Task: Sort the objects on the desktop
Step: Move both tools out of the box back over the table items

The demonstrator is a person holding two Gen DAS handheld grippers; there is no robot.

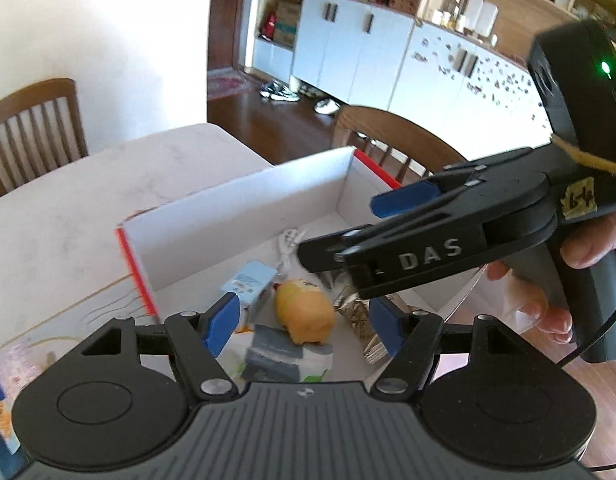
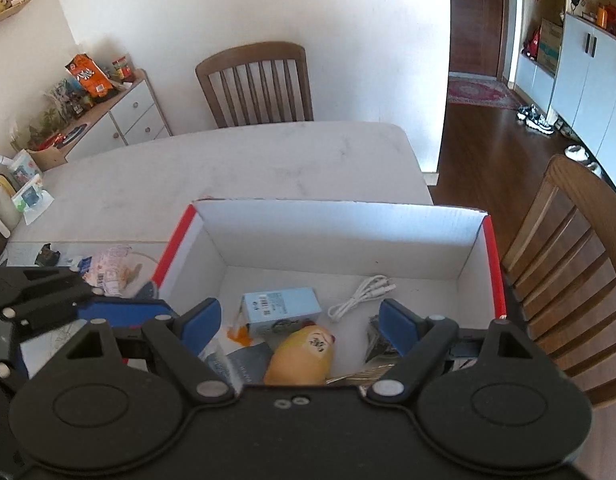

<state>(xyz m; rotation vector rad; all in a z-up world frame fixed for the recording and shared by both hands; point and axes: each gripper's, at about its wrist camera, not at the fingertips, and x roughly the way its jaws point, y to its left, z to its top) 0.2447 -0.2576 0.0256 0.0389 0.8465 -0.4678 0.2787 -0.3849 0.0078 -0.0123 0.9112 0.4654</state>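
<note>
You hold both grippers above the open cardboard box (image 2: 339,232), which has white inner walls and red outer sides and stands at the near right part of the pale table (image 2: 228,164). Your left gripper (image 1: 300,322) has its blue fingers released, with nothing between them. Your right gripper (image 2: 298,322) is also spread wide and grasps nothing; in the left wrist view it (image 1: 349,228) comes in from the right, and your hand (image 1: 563,280) is around its handle.

The sorted things lie on the box floor. The yellow pig toy (image 2: 302,354) is near the front, in the middle. The light blue carton (image 2: 282,306) lies just behind it, toward the left. The white cable (image 2: 359,294) is coiled farther right. A dark foil packet (image 2: 377,344) rests at the right, partly hidden behind the right gripper's finger. A grey packet (image 2: 244,364) lies left of the pig.

Outside the box, on its left, a printed snack bag (image 2: 112,270) lies on the table.
</note>
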